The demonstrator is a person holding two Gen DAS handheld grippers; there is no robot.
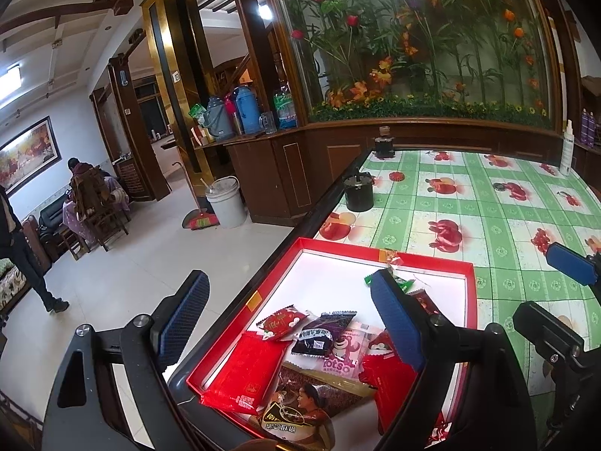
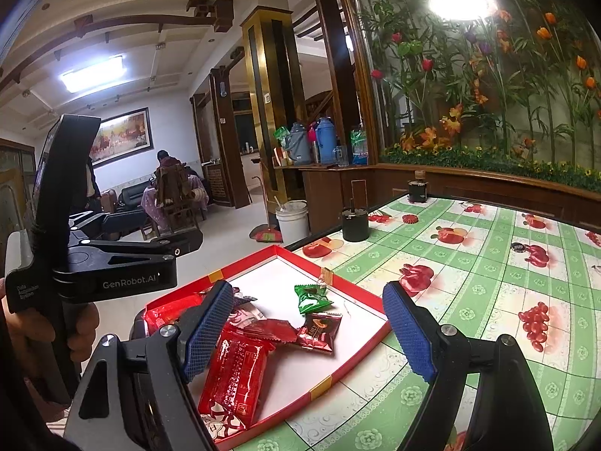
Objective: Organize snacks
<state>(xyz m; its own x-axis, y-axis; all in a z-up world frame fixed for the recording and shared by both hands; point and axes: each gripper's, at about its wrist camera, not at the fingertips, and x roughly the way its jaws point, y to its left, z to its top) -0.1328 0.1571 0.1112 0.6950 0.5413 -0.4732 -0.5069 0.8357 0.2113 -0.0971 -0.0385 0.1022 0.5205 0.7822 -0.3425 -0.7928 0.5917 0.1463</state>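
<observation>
The snack packets (image 2: 259,338) lie inside the red tray (image 2: 360,293), which rests at the near corner of the table (image 2: 488,263). The left gripper (image 1: 289,323) hovers over the tray, fingers released, packets below and between them, none grasped. The right gripper (image 2: 311,330) likewise stands released, straddling the tray's right rim.

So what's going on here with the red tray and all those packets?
A person holds a two-finger tool in each hand over a shallow red tray on the green-checked table. The left tool and right tool are both open and hold nothing. Snack packets lie loose in the tray.
</observation>
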